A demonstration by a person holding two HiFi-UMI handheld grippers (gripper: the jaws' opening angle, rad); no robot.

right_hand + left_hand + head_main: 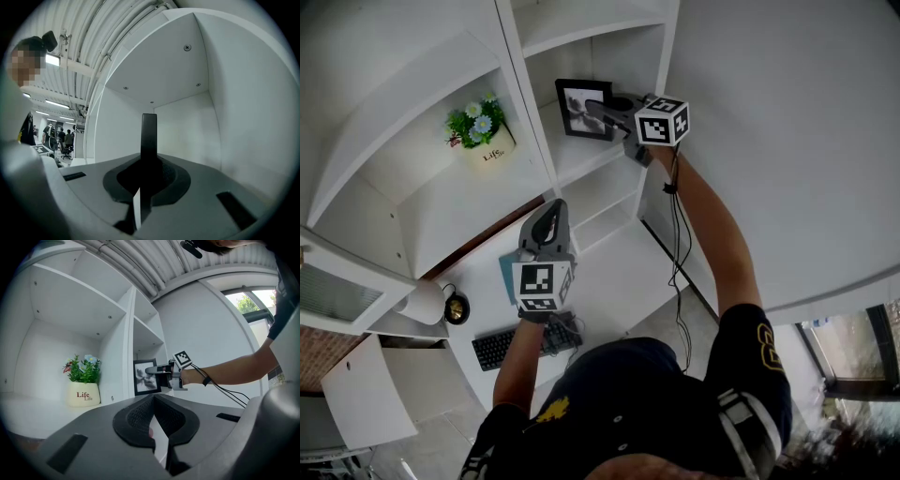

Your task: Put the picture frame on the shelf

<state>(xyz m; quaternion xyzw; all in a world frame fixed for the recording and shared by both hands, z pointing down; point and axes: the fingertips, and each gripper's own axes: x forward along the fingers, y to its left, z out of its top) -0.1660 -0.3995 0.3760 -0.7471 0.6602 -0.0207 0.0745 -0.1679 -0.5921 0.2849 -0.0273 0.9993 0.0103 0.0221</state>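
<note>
Gripping the picture frame [574, 101] by its edge, right gripper [602, 109] fingers hold it upright on the shelf [581, 155], upper middle, for release; left gripper [551, 214] hangs lower down, fingers closed on nothing.

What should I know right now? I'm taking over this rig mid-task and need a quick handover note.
Right gripper: shut on the picture frame, gripping its edge.
Left gripper: shut, empty, held low over the desk.
The frame is upright in the shelf bay right of the flower pot. Whether its base is seated is unclear.
To do: confirm it stands, open the jaws, withdraw.
</note>
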